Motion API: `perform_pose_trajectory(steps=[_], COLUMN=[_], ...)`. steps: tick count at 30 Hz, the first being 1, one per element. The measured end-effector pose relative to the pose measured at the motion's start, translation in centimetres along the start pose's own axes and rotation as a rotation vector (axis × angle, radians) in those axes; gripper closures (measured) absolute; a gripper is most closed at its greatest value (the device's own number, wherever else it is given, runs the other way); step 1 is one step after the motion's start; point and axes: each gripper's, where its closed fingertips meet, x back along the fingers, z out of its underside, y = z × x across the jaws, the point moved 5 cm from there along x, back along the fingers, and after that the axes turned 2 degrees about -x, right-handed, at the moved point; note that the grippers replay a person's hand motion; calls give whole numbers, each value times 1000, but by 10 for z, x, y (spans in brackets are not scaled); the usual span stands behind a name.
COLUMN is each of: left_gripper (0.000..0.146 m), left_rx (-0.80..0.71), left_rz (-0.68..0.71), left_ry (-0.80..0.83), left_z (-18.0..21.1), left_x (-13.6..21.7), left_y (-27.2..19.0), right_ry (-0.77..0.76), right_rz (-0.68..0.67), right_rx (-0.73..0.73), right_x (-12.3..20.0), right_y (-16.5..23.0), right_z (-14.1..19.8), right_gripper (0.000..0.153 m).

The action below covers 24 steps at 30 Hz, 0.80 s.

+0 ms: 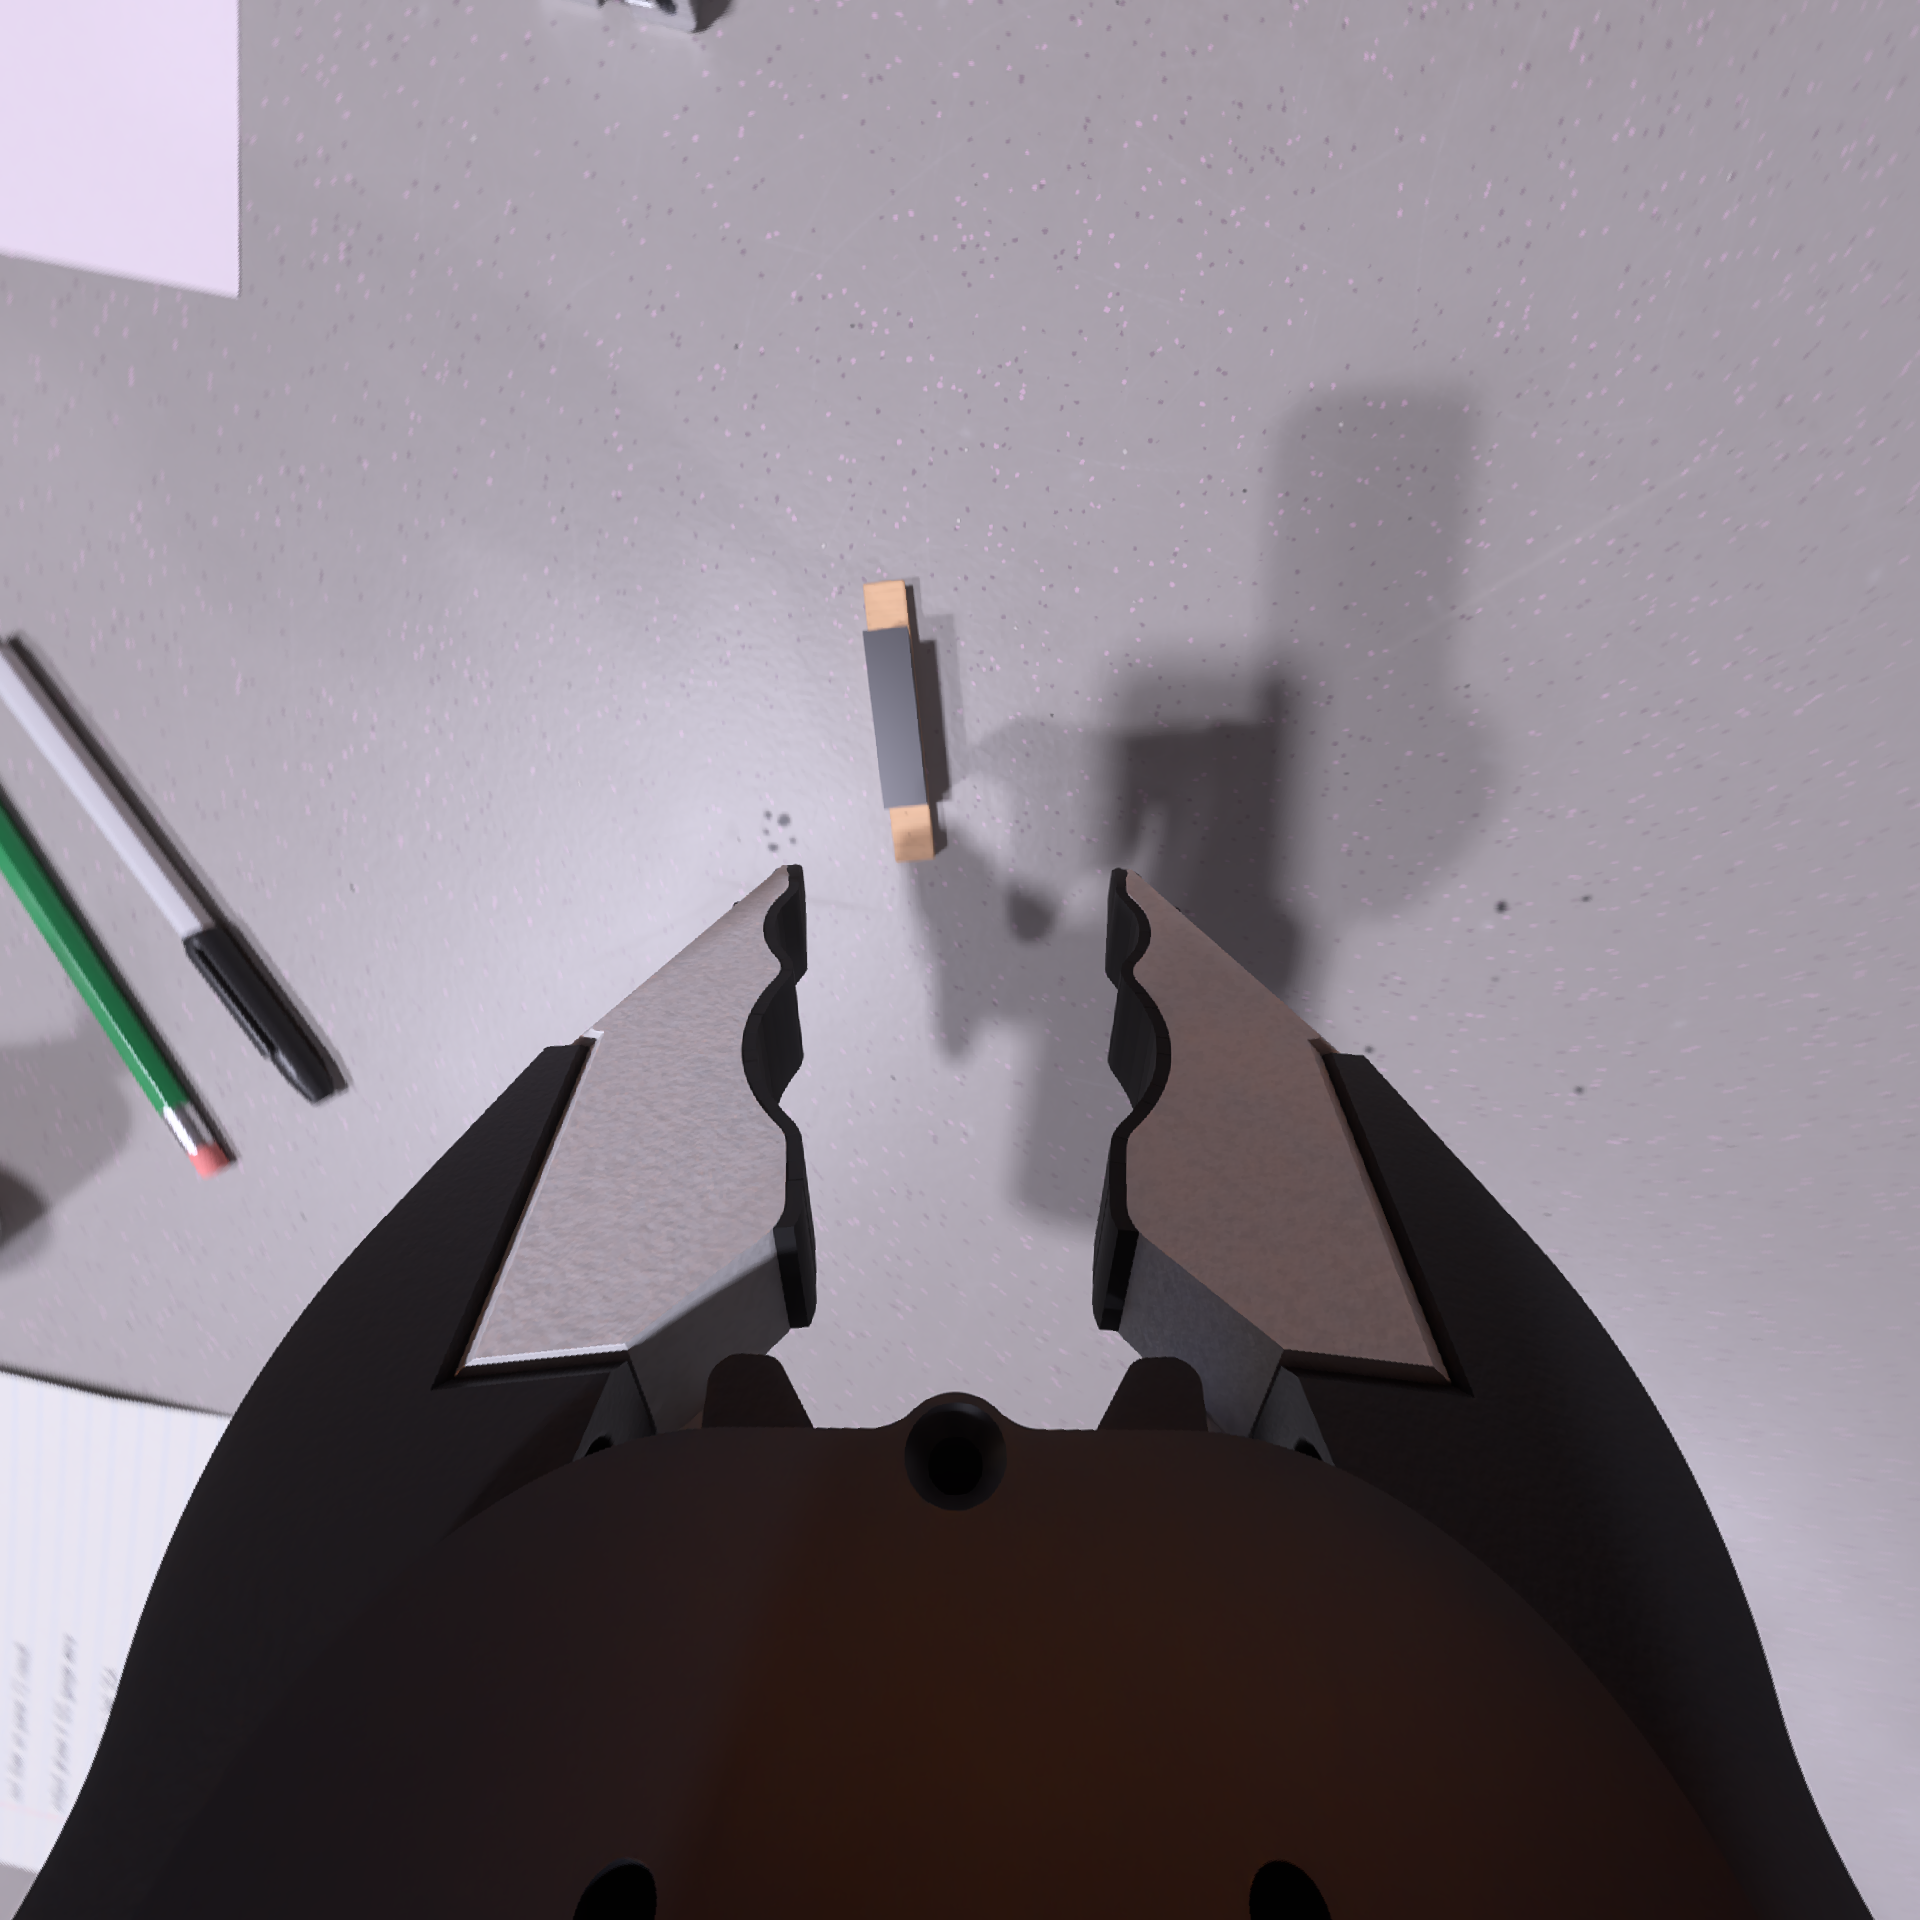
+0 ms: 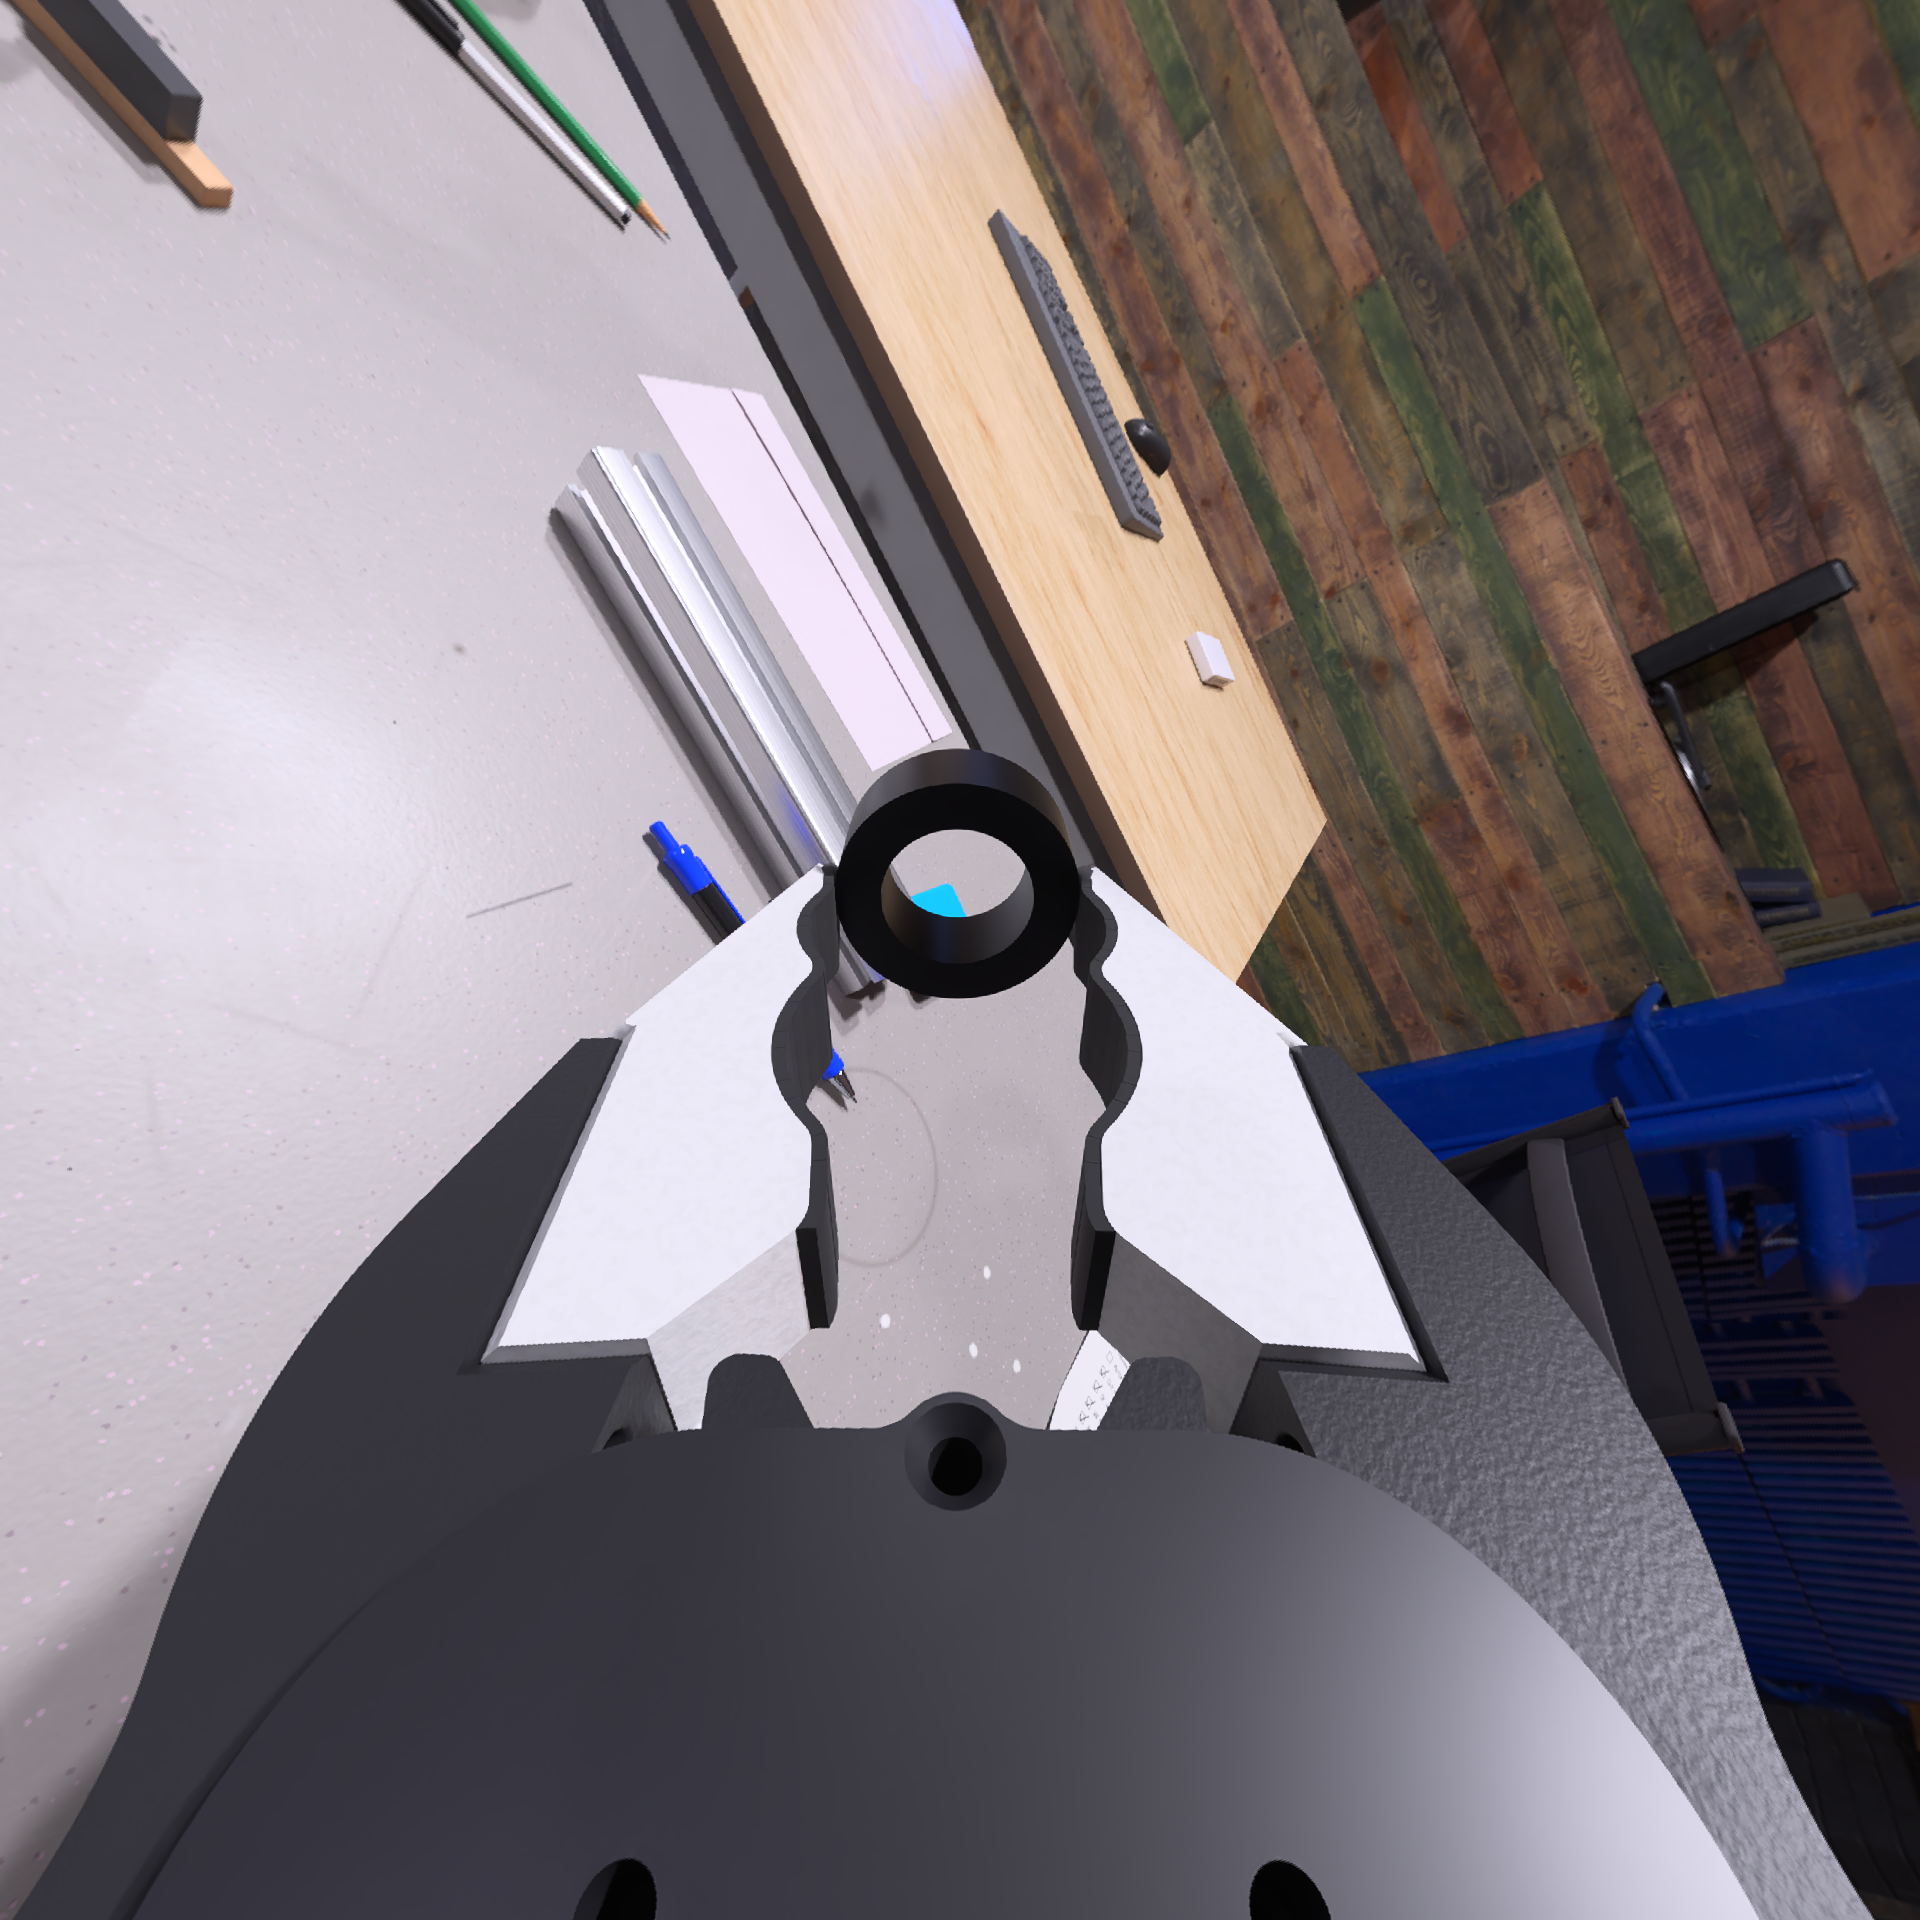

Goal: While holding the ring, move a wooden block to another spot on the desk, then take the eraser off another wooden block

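Observation:
In the left wrist view a thin wooden block [image 1: 914, 832] lies on the grey desk [image 1: 520, 520] with a grey eraser [image 1: 895, 723] on top of it. My left gripper [image 1: 956, 904] is open and empty, hovering above the desk just short of the block's near end. In the right wrist view my right gripper [image 2: 956, 914] is shut on a black ring [image 2: 954, 875], held between the fingertips above the desk. The same block [image 2: 197, 171] with the dark eraser [image 2: 135, 64] on it shows at the top left of the right wrist view.
A black-capped pen [image 1: 166, 873] and a green pencil [image 1: 104, 987] lie left of my left gripper, with white paper [image 1: 114, 135] at top left and a notepad [image 1: 73, 1538] at bottom left. The right wrist view shows aluminium rails [image 2: 707, 686], a blue pen [image 2: 696, 883], white paper [image 2: 800, 561] and the desk edge.

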Motion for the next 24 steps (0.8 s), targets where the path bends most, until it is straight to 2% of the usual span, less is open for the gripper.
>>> perform_pose_trajectory(steps=[7, 9, 12, 18, 21, 24], left_gripper=[92, 93, 94, 100, 102, 110], left_rx=[-58, -62, 8, 69, 125, 154], left_rz=[110, 118, 155, 84, 89, 79], left_ry=[-104, -76, -9, 136, 145, 135], left_z=[-11, -12, -14, -12, -14, -13], left_x=[-22, -29, -39, -62, -70, -71], left_y=[11, 13, 14, 18, 18, 20], right_ry=[14, 22, 36, 32, 40, 45], right_rz=[-19, -22, -21, -17, -15, -15], right_rx=[8, 6, 11, 7, 10, 12], right_x=[-8, -9, -10, -7, -7, -6], right_y=[5, 6, 6, 4, 4, 4], right_z=[4, 6, 8, 8, 9, 10], right_gripper=[107, 107, 107, 107, 107, 107])
